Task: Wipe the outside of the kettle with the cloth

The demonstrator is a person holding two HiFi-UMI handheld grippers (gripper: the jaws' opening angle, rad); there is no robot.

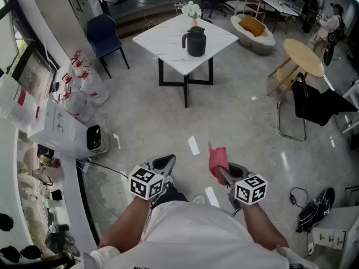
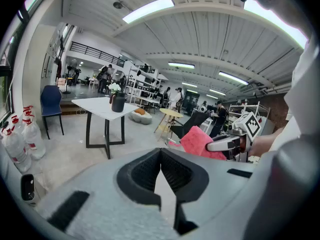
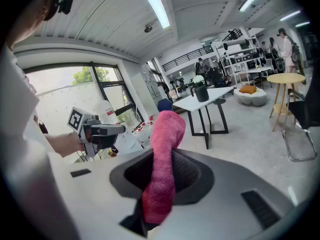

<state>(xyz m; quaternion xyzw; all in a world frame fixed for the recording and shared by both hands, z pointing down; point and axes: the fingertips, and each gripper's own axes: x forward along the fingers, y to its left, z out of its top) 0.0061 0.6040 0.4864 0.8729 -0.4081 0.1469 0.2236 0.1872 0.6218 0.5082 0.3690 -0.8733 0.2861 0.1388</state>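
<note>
A black kettle (image 1: 194,41) stands on a white square table (image 1: 168,54) far ahead across the floor; it shows small in the left gripper view as the kettle (image 2: 118,102) and in the right gripper view as the kettle (image 3: 201,93). My right gripper (image 1: 224,172) is shut on a pink cloth (image 1: 217,160), which sticks up between its jaws, cloth (image 3: 162,169). The left gripper (image 1: 166,163) is shut with nothing in it. Both are held close to my body, far from the table. In the left gripper view the cloth (image 2: 197,143) shows to the right.
A blue chair (image 1: 105,35) stands left of the table, a vase of white flowers (image 1: 192,10) behind the kettle. A round yellow table (image 1: 303,56) and a black-draped chair (image 1: 314,104) are to the right. Water bottles (image 1: 84,88) and a white counter (image 1: 59,130) line the left. Cables (image 1: 314,209) lie at right.
</note>
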